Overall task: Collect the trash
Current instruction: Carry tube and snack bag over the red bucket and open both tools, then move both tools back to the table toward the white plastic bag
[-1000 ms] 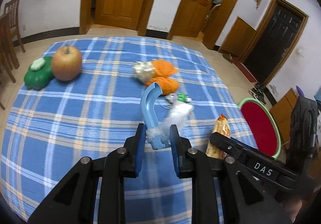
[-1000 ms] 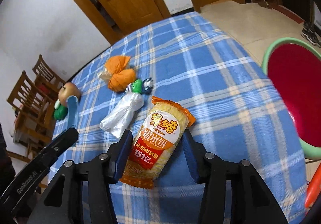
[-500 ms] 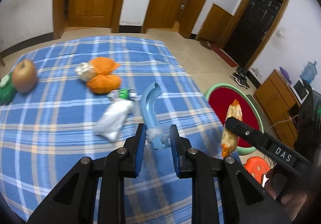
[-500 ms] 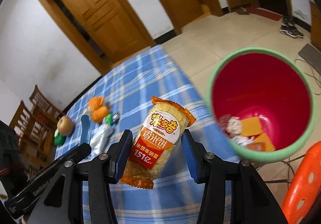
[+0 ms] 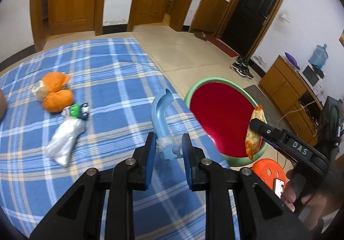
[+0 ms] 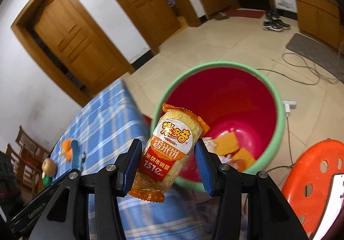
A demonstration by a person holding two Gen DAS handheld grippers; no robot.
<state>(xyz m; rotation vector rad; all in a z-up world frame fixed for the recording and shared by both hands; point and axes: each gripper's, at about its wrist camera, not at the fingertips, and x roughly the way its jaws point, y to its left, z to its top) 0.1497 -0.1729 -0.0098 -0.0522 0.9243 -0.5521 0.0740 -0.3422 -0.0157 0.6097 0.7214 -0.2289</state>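
On the blue plaid tablecloth (image 5: 111,72) lie orange bags (image 5: 56,89) and a silver wrapper (image 5: 64,139). The left gripper (image 5: 168,149) clamps a curved blue plastic piece (image 5: 161,117). The right gripper (image 6: 168,161) pinches a rice cracker packet (image 6: 169,152) above the red bin (image 6: 277,98), beside the table.

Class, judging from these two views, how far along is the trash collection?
Done: wrappers already lie in the red bin. In hand: the right tool holds a rice cracker packet above it; the left tool grips a blue plastic piece. Left: silver wrapper and orange bags on the table.
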